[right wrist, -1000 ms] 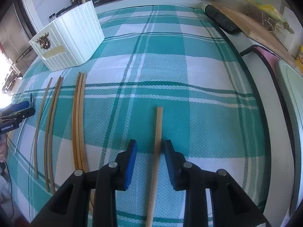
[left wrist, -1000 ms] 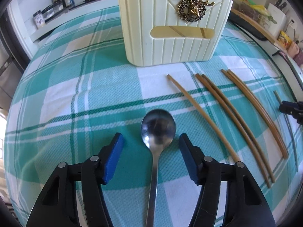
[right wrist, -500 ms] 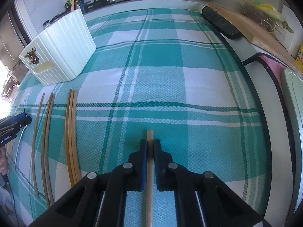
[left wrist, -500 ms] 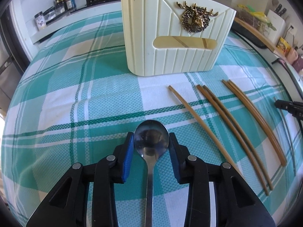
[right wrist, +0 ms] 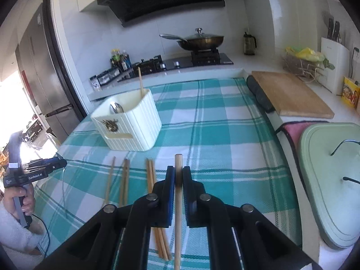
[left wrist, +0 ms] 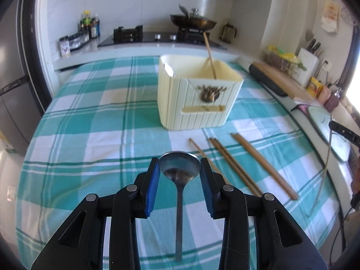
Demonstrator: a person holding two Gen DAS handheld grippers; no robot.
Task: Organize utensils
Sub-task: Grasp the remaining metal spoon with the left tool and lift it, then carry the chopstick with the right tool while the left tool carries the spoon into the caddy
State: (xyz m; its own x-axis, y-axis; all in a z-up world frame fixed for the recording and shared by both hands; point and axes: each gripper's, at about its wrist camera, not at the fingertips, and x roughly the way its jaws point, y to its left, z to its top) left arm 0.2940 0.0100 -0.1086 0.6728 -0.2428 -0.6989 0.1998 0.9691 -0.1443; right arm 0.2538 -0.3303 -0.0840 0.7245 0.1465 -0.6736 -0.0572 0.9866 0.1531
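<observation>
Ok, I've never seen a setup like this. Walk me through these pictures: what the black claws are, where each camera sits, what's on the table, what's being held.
No robot here: a person holds a two-finger tool in each hand, and a fisheye camera on each tool looks out along its fingers. The left-wrist view shows the left tool, its blue pads closed on the bowl of a metal spoon lifted off the cloth. The right-wrist view shows the right tool shut on a single wooden chopstick; at its left edge you see the person's hand holding the left tool. On the teal checked tablecloth stands a cream utensil holder, with a spoon and a chopstick already inside. Five more chopsticks lie in front of it.
</observation>
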